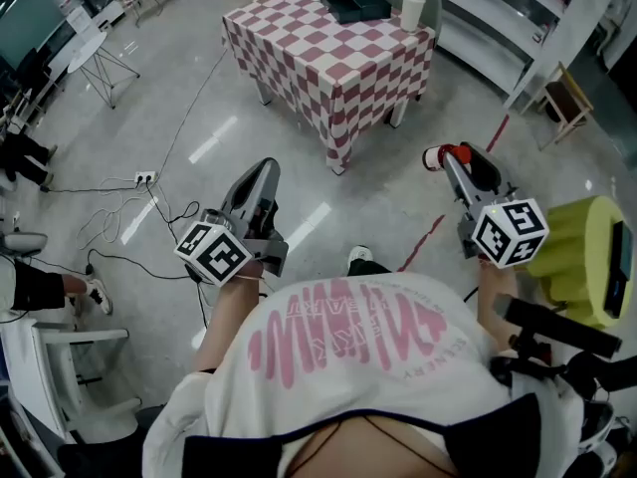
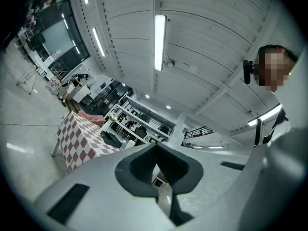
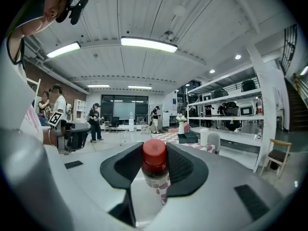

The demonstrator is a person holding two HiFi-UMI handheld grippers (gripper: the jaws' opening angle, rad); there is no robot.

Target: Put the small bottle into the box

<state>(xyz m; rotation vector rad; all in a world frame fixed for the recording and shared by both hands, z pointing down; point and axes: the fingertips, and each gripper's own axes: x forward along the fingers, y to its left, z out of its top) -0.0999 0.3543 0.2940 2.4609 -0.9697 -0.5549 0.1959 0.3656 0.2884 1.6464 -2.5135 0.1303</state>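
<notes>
- Right gripper view: the right gripper [image 3: 155, 147] grips the small bottle [image 3: 155, 166], red cap up, between partly parted jaws.
- Left gripper [image 2: 156, 151]: jaws closed together, empty.

Seen from the head view, only the red cap of the small bottle [image 1: 434, 157] pokes past the right gripper [image 1: 446, 158]; its body is hidden between the jaws. Its label print is too blurred to read. The box [image 1: 355, 3] on the checked table [image 1: 328, 68] is too far off to show its inside. The picture's right edge cuts off a yellow object [image 1: 582, 257].
</notes>
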